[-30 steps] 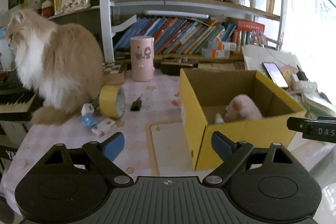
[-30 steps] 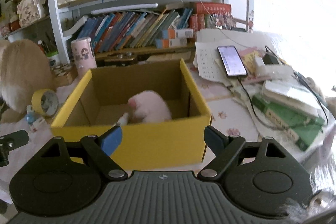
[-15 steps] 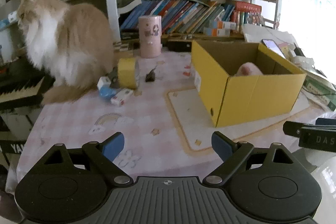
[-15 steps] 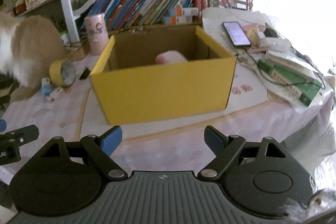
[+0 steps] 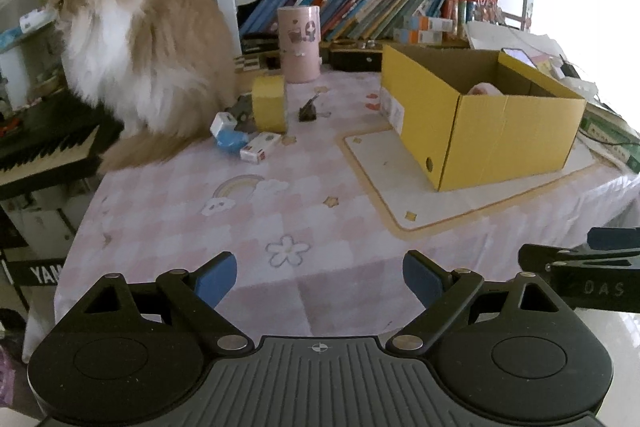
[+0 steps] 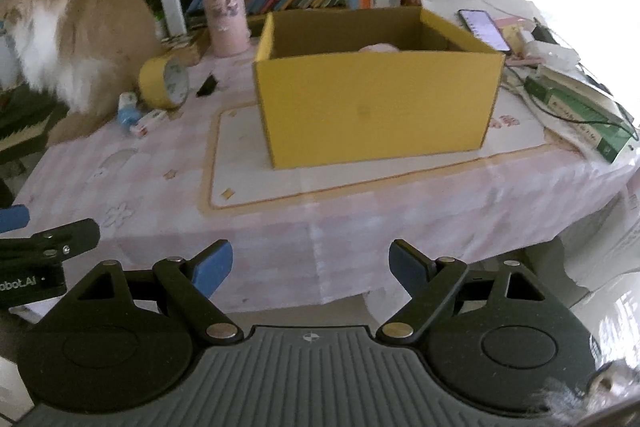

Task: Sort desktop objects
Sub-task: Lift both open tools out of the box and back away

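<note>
A yellow cardboard box (image 5: 504,131) (image 6: 376,107) stands on the pink checked tablecloth (image 5: 248,219), with a pink soft object (image 5: 484,90) (image 6: 378,47) inside. To its left lie a yellow tape roll (image 5: 270,103) (image 6: 164,83), a black binder clip (image 5: 308,111) (image 6: 207,85), a small white box (image 5: 260,147), a blue object (image 5: 231,140) and a white cube (image 5: 223,123). My left gripper (image 5: 318,277) is open and empty at the table's near edge. My right gripper (image 6: 310,267) is open and empty, in front of the table edge.
A fluffy cat (image 5: 140,59) (image 6: 68,43) sits at the table's back left beside a keyboard (image 5: 44,147). A pink cylinder (image 5: 299,43) stands behind the tape. A phone (image 6: 484,29), green books (image 6: 580,119) and cables lie right of the box. Bookshelves (image 5: 360,3) run behind.
Both grippers have pulled back from the box toward the near table edge and lowered. They stay open and empty. The objects on the table have not moved.
</note>
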### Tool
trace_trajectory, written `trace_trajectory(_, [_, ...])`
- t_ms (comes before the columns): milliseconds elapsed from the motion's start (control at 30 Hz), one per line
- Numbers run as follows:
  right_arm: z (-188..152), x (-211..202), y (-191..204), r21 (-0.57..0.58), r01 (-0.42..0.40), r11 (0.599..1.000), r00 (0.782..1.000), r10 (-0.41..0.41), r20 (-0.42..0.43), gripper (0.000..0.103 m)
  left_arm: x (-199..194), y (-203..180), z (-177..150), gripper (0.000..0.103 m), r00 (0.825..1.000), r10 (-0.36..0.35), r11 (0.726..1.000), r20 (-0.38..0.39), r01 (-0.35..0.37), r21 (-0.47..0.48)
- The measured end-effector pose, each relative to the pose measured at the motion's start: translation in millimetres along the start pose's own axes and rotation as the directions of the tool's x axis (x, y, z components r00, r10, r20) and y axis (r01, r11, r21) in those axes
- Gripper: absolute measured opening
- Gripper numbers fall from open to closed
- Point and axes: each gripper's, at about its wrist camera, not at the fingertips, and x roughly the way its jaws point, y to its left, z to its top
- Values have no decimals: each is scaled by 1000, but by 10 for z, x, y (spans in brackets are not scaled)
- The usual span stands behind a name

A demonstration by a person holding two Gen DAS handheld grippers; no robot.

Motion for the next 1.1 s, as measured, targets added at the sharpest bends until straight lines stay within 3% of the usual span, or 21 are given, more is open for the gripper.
trace_trajectory(633, [-10, 78, 603, -127, -119, 985, 993, 116, -30, 84, -83, 482, -138, 92, 998, 66, 996, -4, -66, -65])
trace_trajectory(1100, [62, 100, 916, -199, -165, 966, 986, 165, -17, 73, -141, 717, -133, 92, 995, 94, 991, 26, -91, -100])
